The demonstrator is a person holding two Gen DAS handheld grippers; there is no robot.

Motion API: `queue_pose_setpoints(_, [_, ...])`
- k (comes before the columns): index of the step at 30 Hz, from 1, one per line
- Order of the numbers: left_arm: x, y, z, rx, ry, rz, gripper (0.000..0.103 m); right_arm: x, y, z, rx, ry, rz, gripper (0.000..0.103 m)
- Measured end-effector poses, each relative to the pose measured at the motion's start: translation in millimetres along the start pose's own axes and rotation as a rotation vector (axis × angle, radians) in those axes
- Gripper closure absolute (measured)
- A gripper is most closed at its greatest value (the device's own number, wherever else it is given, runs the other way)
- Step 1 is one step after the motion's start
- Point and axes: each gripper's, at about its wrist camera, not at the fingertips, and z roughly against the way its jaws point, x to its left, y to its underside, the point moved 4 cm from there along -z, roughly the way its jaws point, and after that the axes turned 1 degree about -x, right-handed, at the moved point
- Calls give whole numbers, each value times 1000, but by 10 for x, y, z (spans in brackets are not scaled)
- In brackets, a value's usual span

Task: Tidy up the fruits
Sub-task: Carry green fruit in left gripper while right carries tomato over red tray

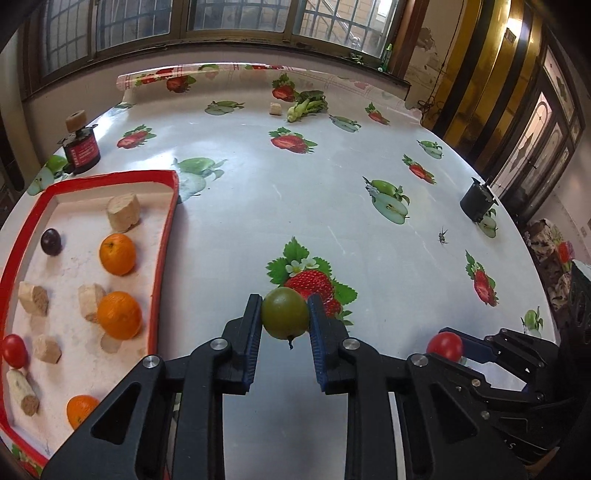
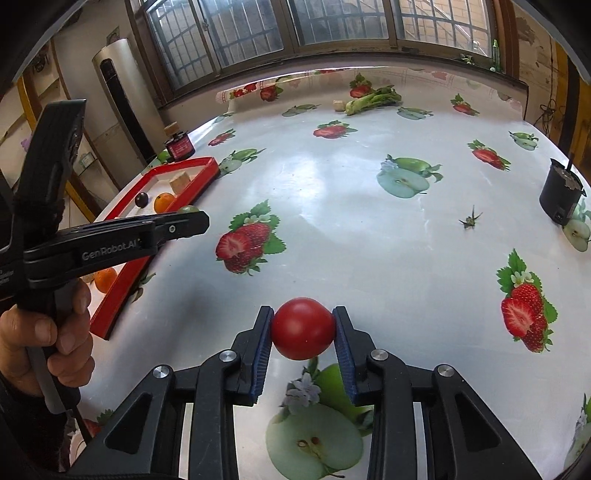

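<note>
I see the shallow red-rimmed tray with a white floor (image 1: 168, 206) at my left, on the table. In it lie three round oranges (image 1: 117, 254), one dark purple plum (image 1: 51, 241), one small red tomato (image 1: 14, 350) and several pale beige cork-like chunks (image 1: 123, 212), all apart from each other or just beside.

My left gripper (image 1: 285, 314) is clamped on a small round green fruit (image 1: 285, 313); both blue pads press its sides, and it hangs above the table, right of the tray. My right gripper (image 2: 303, 328) is clamped on a round red tomato (image 2: 303, 328), also lifted over the table, well apart from the tray. In the right wrist view I see a hand (image 2: 55, 332) around the handle of the left gripper.

The table carries a glossy white cloth printed with strawberries and green apples (image 1: 295, 192). A leafy green vegetable (image 1: 306, 107) lies near the far edge, a black cup (image 1: 476, 201) stands at the right, and a dark red-labelled jar (image 1: 82, 151) stands behind the tray. Barred windows (image 1: 236, 14) run along the far wall.
</note>
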Motion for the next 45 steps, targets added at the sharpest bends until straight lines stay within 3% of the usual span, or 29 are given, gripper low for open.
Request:
queue_pose_setpoints(10, [186,146,299,-43,-44,32,81,435,-50,-76,4,-79,54,70])
queue_pose_setpoints(23, [408,261,586,-84,-117,43,81,654,-104,-60,-11,-114,69,70])
queue_pose_setpoints(45, [773,386,815,-110,-157,109,81,1253,-376,-127,-36,-171,171,70])
